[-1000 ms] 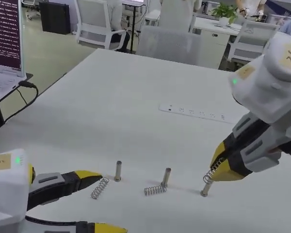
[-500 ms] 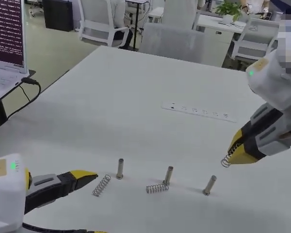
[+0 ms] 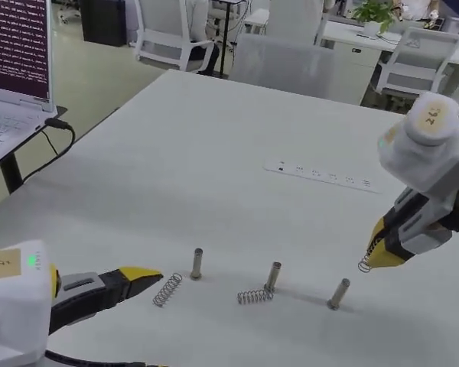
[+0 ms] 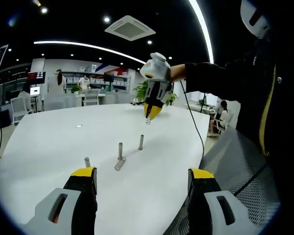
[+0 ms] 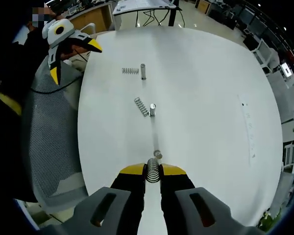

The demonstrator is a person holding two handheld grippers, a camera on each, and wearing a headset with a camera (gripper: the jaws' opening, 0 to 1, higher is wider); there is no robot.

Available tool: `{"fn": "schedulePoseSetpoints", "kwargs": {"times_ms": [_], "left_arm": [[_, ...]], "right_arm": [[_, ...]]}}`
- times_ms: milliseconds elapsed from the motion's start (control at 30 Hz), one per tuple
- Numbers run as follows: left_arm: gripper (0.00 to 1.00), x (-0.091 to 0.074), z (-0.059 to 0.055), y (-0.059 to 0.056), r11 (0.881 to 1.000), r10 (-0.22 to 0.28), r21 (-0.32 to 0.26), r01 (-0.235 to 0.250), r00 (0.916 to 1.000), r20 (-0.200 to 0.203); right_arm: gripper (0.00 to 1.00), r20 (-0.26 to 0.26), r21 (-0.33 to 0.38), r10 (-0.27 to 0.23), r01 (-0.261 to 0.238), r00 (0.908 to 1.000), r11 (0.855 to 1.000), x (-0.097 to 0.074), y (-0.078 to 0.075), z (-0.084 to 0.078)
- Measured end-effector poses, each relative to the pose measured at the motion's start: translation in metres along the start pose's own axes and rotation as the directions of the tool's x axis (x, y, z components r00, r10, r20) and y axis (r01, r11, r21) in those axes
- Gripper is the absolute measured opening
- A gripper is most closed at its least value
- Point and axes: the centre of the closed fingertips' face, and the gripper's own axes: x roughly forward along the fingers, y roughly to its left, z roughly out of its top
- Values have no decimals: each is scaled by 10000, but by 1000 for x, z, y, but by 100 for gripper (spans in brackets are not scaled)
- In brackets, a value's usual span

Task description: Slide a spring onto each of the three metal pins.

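Gripping one spring (image 3: 365, 264) between its closed tips, the right tool (image 3: 376, 258) hangs off the surface (image 3: 214, 153), near the right pin (image 3: 339, 293). Left tool (image 4: 142, 172): jaws spread, empty, near left. Left pin (image 3: 196, 263), middle pin (image 3: 274, 276) and right pin stand upright in a row. Second spring (image 3: 167, 290) lies beside the left pin. Third spring (image 3: 255, 295) lies at the middle pin's base.

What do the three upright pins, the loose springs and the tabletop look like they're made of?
Pins: likely steel, dull grey-silver with a soft sheen along the barrel.
Springs: thin bright metal wire with open, glinting coils, probably steel.
Tabletop: matte white and faintly speckled, probably laminate, though painted board would look the same.
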Motion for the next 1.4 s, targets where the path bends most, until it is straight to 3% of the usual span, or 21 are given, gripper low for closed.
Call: {"fn": "schedulePoseSetpoints", "kwargs": {"times_ms": [433, 833, 1400], "left_arm": [[71, -1, 0, 1, 9999, 166, -8, -166, 9998, -68], [70, -3, 1, 4, 9995, 307, 18, -307, 9995, -56], [69, -5, 2, 5, 9994, 360, 26, -360, 9993, -27]], "right_arm": [[8, -180, 231, 119, -115, 9998, 9997, 29, -11, -8], [8, -99, 338, 282, -278, 9996, 9990, 38, -11, -5], [8, -358, 397, 419, -405, 9985, 9984, 53, -13, -12]]}}
